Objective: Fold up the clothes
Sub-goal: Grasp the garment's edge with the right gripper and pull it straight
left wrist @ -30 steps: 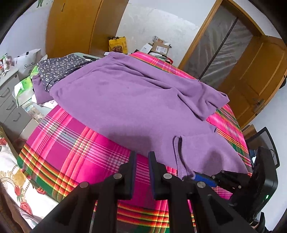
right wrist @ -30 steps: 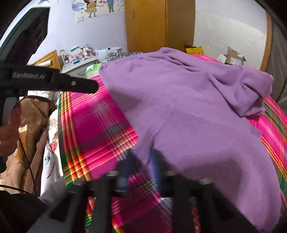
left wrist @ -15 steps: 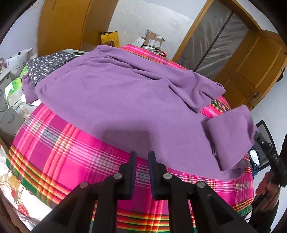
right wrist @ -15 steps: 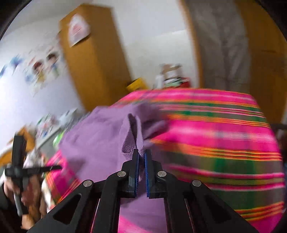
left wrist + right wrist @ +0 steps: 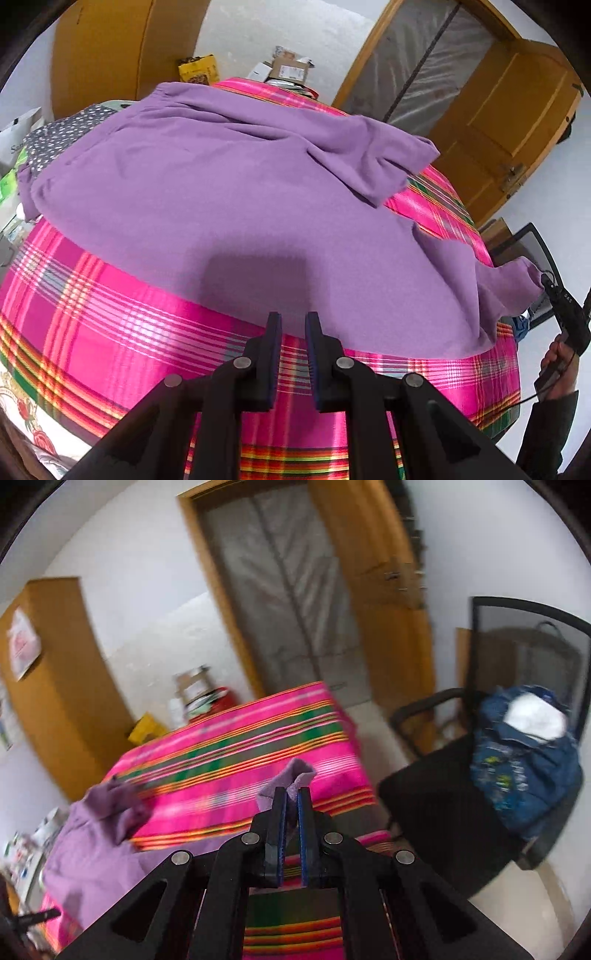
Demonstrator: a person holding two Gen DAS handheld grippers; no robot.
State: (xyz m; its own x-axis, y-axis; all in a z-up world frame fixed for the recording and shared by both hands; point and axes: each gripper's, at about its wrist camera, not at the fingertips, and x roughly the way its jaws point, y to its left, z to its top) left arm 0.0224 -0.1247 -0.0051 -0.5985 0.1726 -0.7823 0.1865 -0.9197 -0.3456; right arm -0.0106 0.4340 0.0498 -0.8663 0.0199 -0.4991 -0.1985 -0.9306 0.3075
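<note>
Garments on view number two: one purple garment (image 5: 229, 192) and one grey dotted cloth (image 5: 62, 133) at the far left edge beside it. Purple garment is a plain, soft knit without print, spread wide over a bed (image 5: 110, 306) covered in pink plaid with green, yellow and red stripes; its far right part is bunched in folds, and one near corner is drawn out to the right, off the flat body. Right gripper (image 5: 291, 794) is closed on that corner, purple fabric pinched between its blue pads and poking out above the tips. Left gripper (image 5: 293, 319) hangs over the garment's near hem with a narrow gap between its fingers and nothing in it. One black mesh chair (image 5: 517, 657) carries one blue bag (image 5: 524, 753). Cardboard boxes and one yellow bag stand beyond the bed. Writing on the white bag at the far left is cut off and not legible.
</note>
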